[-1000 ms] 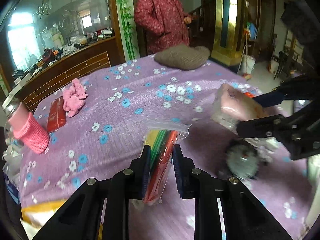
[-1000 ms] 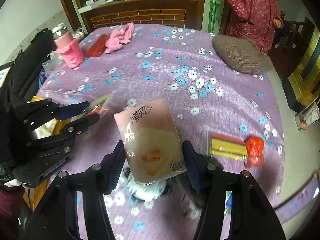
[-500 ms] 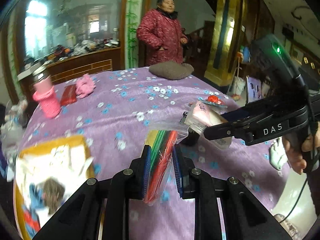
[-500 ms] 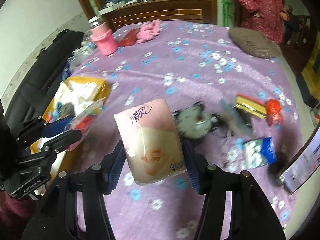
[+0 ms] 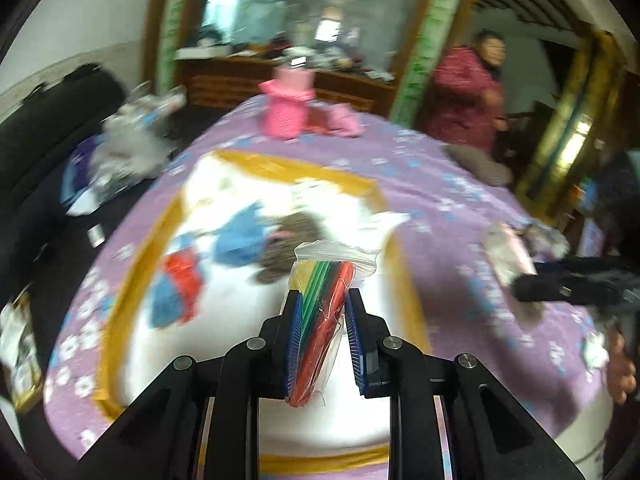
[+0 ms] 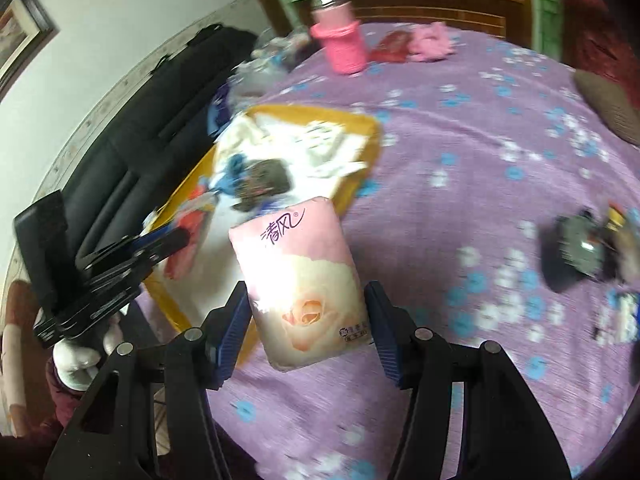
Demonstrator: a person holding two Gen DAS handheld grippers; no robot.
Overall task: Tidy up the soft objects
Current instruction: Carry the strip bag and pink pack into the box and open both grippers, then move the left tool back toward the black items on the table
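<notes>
My left gripper [image 5: 321,312] is shut on a clear plastic bag of coloured strips [image 5: 323,300] and holds it above a yellow-rimmed tray [image 5: 132,276] lined in white, with blue, red and brown soft things in it. My right gripper [image 6: 306,312] is shut on a pink tissue pack [image 6: 302,276] and holds it above the purple flowered tablecloth, just right of the tray [image 6: 360,124]. The left gripper [image 6: 164,240] shows over the tray's left part in the right wrist view. The right gripper [image 5: 560,284] shows at the right in the left wrist view.
A pink-sleeved bottle [image 6: 342,40] and a pink cloth [image 6: 432,42] stand at the table's far side. A grey cushion [image 6: 612,104] lies far right. A dark gadget [image 6: 576,248] and small packets lie at the right. A black sofa [image 6: 140,120] is left. A person [image 5: 468,96] stands behind.
Both grippers have swung left with their loads. The left gripper is now over the tray; the right one has come up beside the tray's right edge.
</notes>
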